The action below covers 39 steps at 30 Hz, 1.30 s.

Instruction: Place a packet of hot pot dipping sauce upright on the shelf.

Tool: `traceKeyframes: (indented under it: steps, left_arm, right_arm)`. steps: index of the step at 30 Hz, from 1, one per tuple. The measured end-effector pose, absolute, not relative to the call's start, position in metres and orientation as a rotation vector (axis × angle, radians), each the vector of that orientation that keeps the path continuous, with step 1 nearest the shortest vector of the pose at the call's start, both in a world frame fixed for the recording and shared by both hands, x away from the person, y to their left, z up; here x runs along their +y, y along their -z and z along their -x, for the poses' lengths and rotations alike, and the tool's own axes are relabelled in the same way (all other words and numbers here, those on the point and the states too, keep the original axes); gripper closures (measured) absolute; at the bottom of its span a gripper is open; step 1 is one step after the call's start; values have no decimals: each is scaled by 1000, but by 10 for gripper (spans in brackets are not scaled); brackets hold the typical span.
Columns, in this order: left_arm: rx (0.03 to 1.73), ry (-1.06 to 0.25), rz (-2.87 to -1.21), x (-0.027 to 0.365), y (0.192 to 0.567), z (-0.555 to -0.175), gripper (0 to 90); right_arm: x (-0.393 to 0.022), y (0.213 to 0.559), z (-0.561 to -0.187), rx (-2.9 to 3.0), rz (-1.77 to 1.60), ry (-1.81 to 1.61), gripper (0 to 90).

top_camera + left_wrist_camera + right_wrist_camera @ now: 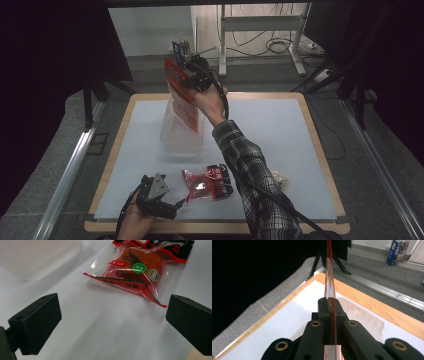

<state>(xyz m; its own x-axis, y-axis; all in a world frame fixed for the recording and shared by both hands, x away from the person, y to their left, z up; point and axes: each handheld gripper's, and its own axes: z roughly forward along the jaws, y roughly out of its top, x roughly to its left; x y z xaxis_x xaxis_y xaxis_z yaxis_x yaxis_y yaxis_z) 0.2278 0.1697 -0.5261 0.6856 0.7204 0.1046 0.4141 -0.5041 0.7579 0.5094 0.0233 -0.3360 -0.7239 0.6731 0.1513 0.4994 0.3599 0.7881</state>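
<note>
Above table's point(280, 125) far edge: right gripper point(186, 81) clamped on red packet point(183, 95). Near edge: left gripper point(172, 200) spread wide, snack pouch point(207, 182) just beside.

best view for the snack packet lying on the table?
Left gripper view: the snack packet lies just ahead of the open left gripper, its print and contents sharp. The high view shows it small, beside the plaid sleeve.
</note>
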Motion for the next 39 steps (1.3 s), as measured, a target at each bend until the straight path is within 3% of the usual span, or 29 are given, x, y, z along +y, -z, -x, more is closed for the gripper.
traceKeyframes:
  steps: [16, 31, 35, 39]
  left_arm:
    - [857, -536, -2185, 168, 527, -228, 0]
    - [860, -541, -2194, 166, 528, -228, 2]
    - [864, -543, -2191, 167, 528, -228, 3]
    - [867, -544, -2190, 167, 528, -228, 2]
  right_arm:
    - [18, 370, -520, 2462, -1052, -1289, 884]
    - [-7, 375, -535, 2362, -1063, -1132, 863]
    - [-9, 377, -537, 2372, -1039, -1089, 761]
    - [-8, 379, -537, 2375, -1007, -1071, 553]
